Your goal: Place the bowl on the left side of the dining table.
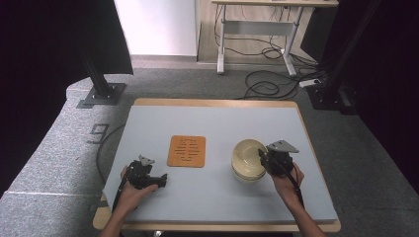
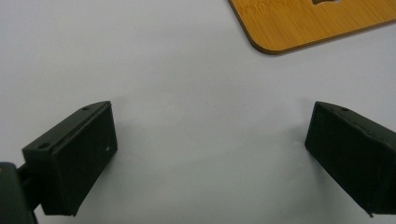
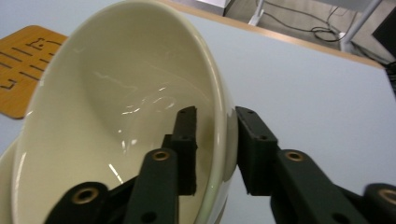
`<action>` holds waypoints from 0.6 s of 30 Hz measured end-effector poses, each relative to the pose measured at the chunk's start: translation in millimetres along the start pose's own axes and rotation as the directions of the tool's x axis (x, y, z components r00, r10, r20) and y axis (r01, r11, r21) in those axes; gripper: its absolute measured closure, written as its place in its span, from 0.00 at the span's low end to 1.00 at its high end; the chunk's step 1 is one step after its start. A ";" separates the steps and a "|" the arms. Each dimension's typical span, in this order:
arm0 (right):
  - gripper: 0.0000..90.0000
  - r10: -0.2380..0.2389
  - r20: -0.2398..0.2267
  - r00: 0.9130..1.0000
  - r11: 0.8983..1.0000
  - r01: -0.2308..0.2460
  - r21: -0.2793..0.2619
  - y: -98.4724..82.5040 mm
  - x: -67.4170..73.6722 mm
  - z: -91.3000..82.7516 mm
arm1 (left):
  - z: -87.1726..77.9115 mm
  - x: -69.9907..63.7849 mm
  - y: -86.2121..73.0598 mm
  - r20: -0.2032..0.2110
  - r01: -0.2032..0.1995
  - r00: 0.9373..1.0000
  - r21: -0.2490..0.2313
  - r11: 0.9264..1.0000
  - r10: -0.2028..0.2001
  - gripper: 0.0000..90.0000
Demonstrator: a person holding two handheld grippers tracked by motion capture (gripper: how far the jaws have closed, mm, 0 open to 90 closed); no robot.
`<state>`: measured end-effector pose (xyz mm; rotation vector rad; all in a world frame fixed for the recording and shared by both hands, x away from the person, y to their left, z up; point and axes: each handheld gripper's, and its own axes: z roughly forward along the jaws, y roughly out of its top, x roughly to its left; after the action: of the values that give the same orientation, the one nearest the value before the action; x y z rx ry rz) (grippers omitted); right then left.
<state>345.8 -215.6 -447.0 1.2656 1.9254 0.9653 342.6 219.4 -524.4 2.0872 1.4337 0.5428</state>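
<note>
The right claw (image 3: 215, 149) pinches the glossy rim of a round cream ceramic bowl (image 1: 248, 157), one black pad inside the wall and one outside, at the bench's (image 1: 148, 123) three o'clock side. The bowl tilts above another nested beneath. At nine o'clock of the bowl lies a flat, rounded-corner bamboo trivet (image 1: 186, 151); the left claw (image 2: 210, 149) gapes wide over bare grey matte surface at seven o'clock.

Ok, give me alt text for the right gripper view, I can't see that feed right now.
The right gripper pinches the wall of a cream bowl, one black jaw inside and one outside the rim, with the bowl tilted. A second cream rim peeks out below it at the left edge. Behind lie a wooden trivet and the pale blue table top.
</note>
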 end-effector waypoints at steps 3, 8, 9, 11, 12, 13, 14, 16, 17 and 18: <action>0.88 -0.012 0.024 1.000 1.000 0.012 -0.018 -0.6 0.9 0.9 | 0.0 0.0 0.0 0.000 0.000 1.000 0.000 1.000 0.000 0.02; 0.90 -0.011 0.031 0.999 0.999 0.012 -0.035 0.2 0.5 -0.2 | 0.0 0.0 0.1 0.000 -0.001 1.000 0.000 1.000 0.001 0.02; 0.91 -0.009 0.034 0.999 0.999 0.010 -0.042 0.5 0.6 -0.7 | 0.0 -0.1 0.1 0.000 0.000 1.000 0.000 1.000 0.000 0.03; 0.91 -0.010 0.034 0.999 0.999 0.011 -0.046 1.0 0.6 -0.9 | 0.0 -0.1 0.1 0.000 0.000 1.000 0.000 1.000 0.000 0.03; 0.91 -0.013 0.034 0.999 0.999 0.014 -0.046 1.3 0.4 -0.8 | 0.0 -0.1 0.1 -0.001 0.000 1.000 0.000 1.000 0.000 0.03; 0.92 -0.017 0.032 0.999 0.999 0.018 -0.044 1.7 0.1 -0.5 | 0.0 -0.1 0.1 0.000 0.000 1.000 0.000 1.000 0.000 0.03; 0.92 -0.020 0.028 0.999 0.999 0.021 -0.041 2.1 -0.3 0.0 | 0.0 -0.1 0.1 0.000 0.000 1.000 0.000 1.000 0.000 0.03; 0.92 -0.019 0.019 1.000 0.999 0.019 -0.041 2.9 -1.5 0.7 | 0.0 0.0 0.1 0.000 0.000 1.000 0.001 1.000 0.000 0.02; 0.92 -0.020 0.017 1.000 0.999 0.020 -0.041 3.1 -1.6 0.8 | 0.0 0.0 0.1 0.000 -0.001 1.000 0.001 1.000 0.001 0.03; 0.92 -0.021 0.017 1.000 0.999 0.021 -0.041 3.1 -1.6 0.8 | 0.0 0.0 0.1 0.000 -0.001 1.000 0.001 1.000 0.001 0.02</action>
<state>348.5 -216.0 -444.6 1.2239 1.8933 0.9760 342.7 219.4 -524.3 2.0881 1.4334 0.5425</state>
